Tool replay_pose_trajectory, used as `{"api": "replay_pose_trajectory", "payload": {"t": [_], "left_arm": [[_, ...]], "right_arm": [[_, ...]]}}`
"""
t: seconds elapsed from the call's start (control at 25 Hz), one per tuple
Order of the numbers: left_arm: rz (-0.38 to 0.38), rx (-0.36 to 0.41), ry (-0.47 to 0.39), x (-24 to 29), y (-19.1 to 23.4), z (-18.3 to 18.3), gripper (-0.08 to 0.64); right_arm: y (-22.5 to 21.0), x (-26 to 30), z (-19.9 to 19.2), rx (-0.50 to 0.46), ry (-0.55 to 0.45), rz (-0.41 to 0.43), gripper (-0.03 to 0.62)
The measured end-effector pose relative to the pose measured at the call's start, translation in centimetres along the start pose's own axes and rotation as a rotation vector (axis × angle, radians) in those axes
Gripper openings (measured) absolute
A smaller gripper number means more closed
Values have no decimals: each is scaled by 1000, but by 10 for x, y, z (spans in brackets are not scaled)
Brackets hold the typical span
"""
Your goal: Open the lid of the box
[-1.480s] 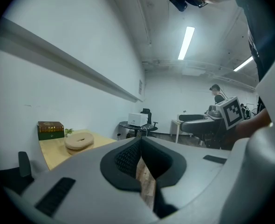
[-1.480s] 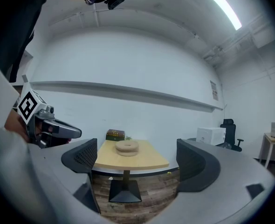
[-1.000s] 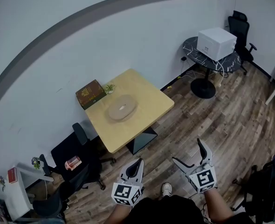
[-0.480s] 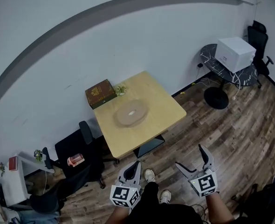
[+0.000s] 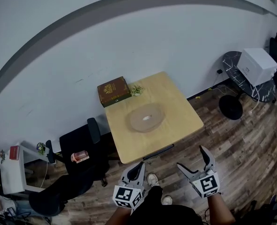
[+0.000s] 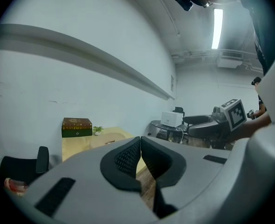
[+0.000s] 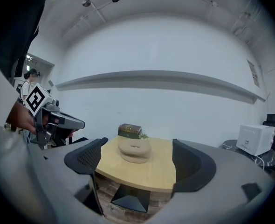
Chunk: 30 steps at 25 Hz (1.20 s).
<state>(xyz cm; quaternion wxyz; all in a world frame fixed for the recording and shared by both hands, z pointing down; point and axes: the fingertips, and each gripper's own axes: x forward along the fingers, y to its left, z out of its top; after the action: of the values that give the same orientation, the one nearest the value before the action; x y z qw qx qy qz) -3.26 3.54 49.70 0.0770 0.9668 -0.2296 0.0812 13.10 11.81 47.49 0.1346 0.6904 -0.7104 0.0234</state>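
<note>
A dark brown box (image 5: 114,91) with its lid down stands at the far left corner of the light wooden table (image 5: 180,111), against the wall. It also shows small and distant as the box (image 6: 77,127) and the box (image 7: 129,130). My left gripper (image 5: 139,165) is held low over the floor, well short of the table, its jaws shut tip to tip on nothing (image 6: 140,141). To its right, my right gripper (image 5: 190,157) is at the same height, its jaws wide and closing slightly with nothing between them (image 7: 138,143).
A round shallow wooden dish (image 5: 146,117) lies mid-table, with a small green plant (image 5: 137,90) beside the box. A black office chair (image 5: 80,146) stands left of the table. A round dark table with a white appliance (image 5: 256,65) is at the far right. The floor is wood planks.
The table and box have slid rightward and lower in the head view as the person moves up to them. Both grippers stay low in front of the body.
</note>
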Motion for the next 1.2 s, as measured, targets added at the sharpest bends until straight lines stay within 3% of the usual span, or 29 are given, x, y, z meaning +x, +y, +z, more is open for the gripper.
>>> {"api": "replay_pose_trajectory", "payload": {"t": [0.24, 0.64, 0.92, 1.2], "left_arm": [[27, -13, 2, 28, 40, 10, 21], [55, -37, -8, 63, 105, 30, 21], [74, -66, -2, 80, 143, 34, 21], [69, -80, -8, 94, 160, 41, 21]], "right_arm": [[-10, 66, 15, 8, 5, 53, 483], [2, 161, 42, -106, 39, 187, 482], [4, 210, 53, -118, 68, 246, 482], [11, 243, 39, -200, 172, 329, 482]]}}
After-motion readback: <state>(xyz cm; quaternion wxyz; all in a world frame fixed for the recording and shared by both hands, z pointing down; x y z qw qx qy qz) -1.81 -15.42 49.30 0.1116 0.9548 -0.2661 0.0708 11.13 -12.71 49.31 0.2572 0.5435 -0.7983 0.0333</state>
